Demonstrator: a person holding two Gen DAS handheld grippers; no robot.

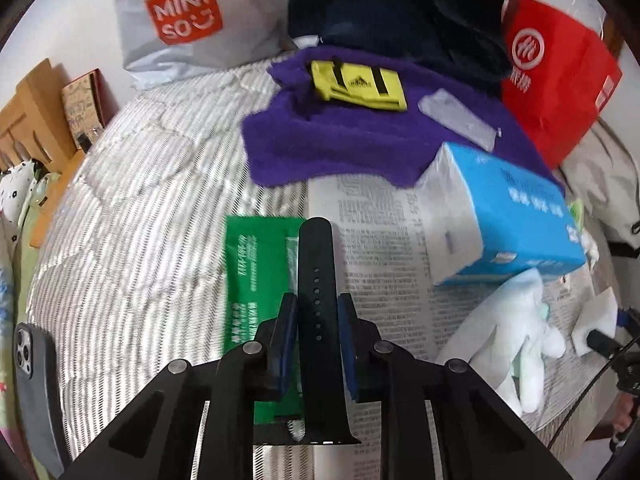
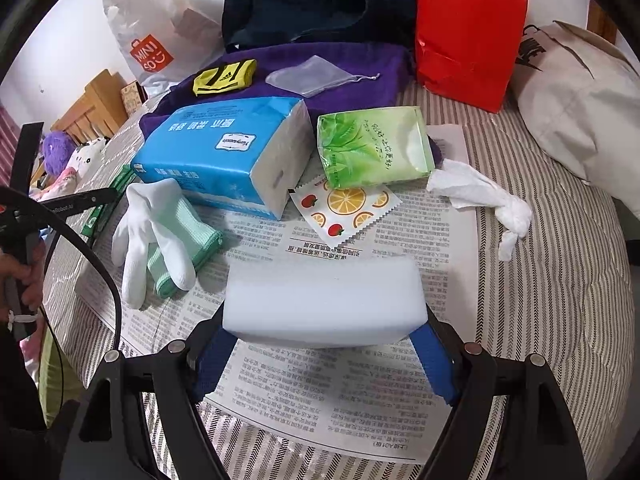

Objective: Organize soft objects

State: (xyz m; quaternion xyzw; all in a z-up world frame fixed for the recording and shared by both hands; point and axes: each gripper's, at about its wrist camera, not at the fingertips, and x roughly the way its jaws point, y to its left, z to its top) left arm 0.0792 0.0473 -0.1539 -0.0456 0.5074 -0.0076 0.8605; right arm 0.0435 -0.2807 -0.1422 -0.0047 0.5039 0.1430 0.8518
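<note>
Left gripper (image 1: 317, 344): jaws clamped narrowly on a black strap (image 1: 318, 280). Right gripper (image 2: 325, 344): jaws wide, holding a white sponge block (image 2: 324, 304) above the newspaper (image 2: 320, 392).

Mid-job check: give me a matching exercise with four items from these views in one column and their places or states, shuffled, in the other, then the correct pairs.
Items:
1. black watch strap
2. white sponge block
3. yellow pouch
4. crumpled white tissue

Places:
A. lying on the purple towel
B. between the pads of the right gripper
C. loose on the newspaper, right side
D. clamped in the left gripper

Pairs: 1-D, 2-B, 3-A, 4-C
</note>
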